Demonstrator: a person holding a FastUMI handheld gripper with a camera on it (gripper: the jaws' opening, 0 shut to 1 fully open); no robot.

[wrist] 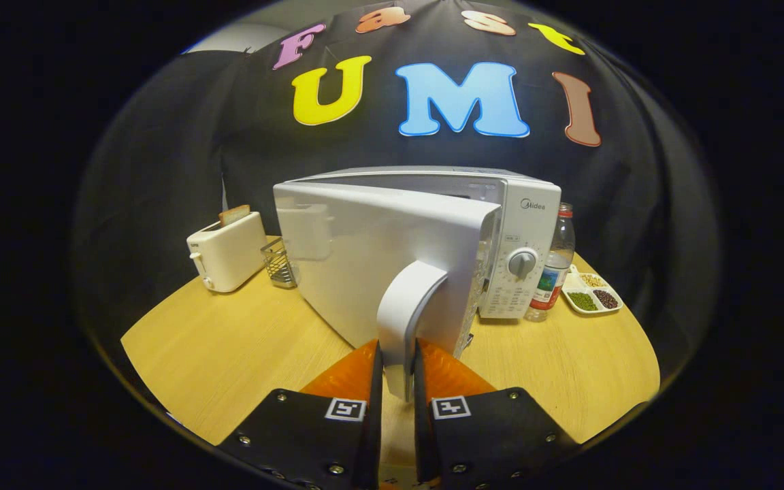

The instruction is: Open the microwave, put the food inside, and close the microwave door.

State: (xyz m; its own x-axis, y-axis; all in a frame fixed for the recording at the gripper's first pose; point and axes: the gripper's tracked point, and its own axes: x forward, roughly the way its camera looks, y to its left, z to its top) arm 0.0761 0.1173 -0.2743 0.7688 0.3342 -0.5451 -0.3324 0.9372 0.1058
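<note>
Right up close, the tool point(397, 371) is clamped on the microwave door handle point(407, 320), one finger pressed against each side of that curved white grip, whose lower end dips down into the gap between them. The handle arcs up and away from the fingers to meet the microwave door point(371, 262), a broad white panel swung partway out from the oven, its free edge nearest the tool and its hinge side off towards the toaster. All of this sits over a round, pale wooden bench point(229, 354).

Just past the door's free edge, there's the microwave point(501, 197) itself, a white box with its control panel showing: a round dial point(523, 263) and a block of small markings under it. The cavity sits hidden behind the door from this angle, so I cannot tell what is inside.

Over on the hinge side, a small wire basket point(278, 264) stands just beside the door, and next to that a white toaster point(227, 250) with a slice of bread point(234, 215) poking up from its slot. On the other flank, a clear plastic bottle point(555, 265) with a red cap stands upright, tight against the control panel, and beyond it a white divided tray point(591, 292) carries beans or grains in separate compartments: green, dark and pale.
</note>
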